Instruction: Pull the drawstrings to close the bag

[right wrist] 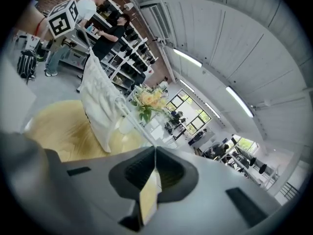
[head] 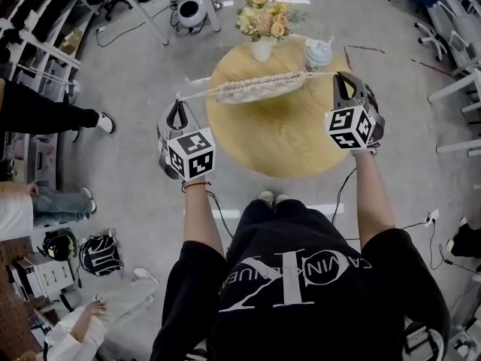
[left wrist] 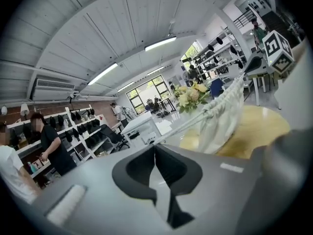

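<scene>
A cream drawstring bag [head: 259, 87] hangs gathered and stretched sideways above the round wooden table [head: 285, 141]. My left gripper [head: 178, 105] is shut on the left drawstring [head: 201, 92], left of the table's edge. At the table's right side my right gripper [head: 343, 79] is shut on the right drawstring [head: 319, 74]. Both cords run taut. In the left gripper view the cord [left wrist: 188, 121] leads from the shut gripper [left wrist: 155, 146] to the bag [left wrist: 222, 114]. The right gripper view shows the same: the cord [right wrist: 131, 117] runs from the shut gripper [right wrist: 155, 148] to the bag [right wrist: 100, 102].
A white vase of flowers [head: 263, 22] and a lidded cup [head: 319, 53] stand at the table's far edge. People stand and sit at the left, by shelves and a backpack [head: 100, 254]. Desks and chairs line the right side.
</scene>
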Demonstrator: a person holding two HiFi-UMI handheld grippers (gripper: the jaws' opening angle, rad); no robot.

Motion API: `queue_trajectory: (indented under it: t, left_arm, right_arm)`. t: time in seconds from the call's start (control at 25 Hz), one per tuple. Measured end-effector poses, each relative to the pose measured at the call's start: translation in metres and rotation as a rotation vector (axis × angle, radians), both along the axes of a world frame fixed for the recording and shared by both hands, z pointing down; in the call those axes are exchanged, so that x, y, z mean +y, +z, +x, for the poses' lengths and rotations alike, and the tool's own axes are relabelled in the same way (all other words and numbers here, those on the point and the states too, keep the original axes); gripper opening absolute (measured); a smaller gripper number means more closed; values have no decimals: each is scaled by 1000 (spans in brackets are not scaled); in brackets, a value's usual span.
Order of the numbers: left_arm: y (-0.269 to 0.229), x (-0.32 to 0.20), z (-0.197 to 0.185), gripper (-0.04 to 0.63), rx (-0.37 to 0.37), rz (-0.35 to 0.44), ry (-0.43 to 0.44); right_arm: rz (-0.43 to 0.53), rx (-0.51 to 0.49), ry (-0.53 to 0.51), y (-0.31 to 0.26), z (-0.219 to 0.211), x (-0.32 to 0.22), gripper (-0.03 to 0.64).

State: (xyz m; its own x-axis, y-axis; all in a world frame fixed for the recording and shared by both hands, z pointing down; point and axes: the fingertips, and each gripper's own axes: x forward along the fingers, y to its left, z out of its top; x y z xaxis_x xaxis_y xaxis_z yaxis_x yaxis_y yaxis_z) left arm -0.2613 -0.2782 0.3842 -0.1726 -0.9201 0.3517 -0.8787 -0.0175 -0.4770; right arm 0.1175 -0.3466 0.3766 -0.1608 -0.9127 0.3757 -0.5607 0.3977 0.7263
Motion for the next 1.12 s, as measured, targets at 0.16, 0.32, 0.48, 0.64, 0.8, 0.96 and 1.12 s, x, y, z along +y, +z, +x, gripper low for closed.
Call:
queue_trajectory:
  t: [0.16, 0.32, 0.48, 0.64, 0.8, 0.96, 1.12]
  left_arm:
    - [-8, 0, -1, 18, -2, 17, -4]
    - [-15, -2, -4, 18, -11, 26, 7]
    - [-19, -3, -4, 18, -25, 33, 13]
    - [-25, -3, -6, 18, -35, 39, 19]
    - [-31, -2, -6, 18, -49, 41, 30]
    - [-31, -2, -9, 18, -42, 45, 27]
    - [-32, -1, -15, 18, -35, 50, 21]
  right_arm:
    - [15, 0, 12, -5, 5, -1, 20]
    - [34, 10, 23, -14, 10, -6, 20]
    - [46, 13, 33, -19, 14, -8, 20]
    - [46, 5, 52, -22, 19, -10, 20]
    - [50, 13, 59, -25, 24, -11, 20]
    - [51, 15, 69, -24, 28, -12, 20]
    - [52, 22, 74, -25, 29, -12, 20]
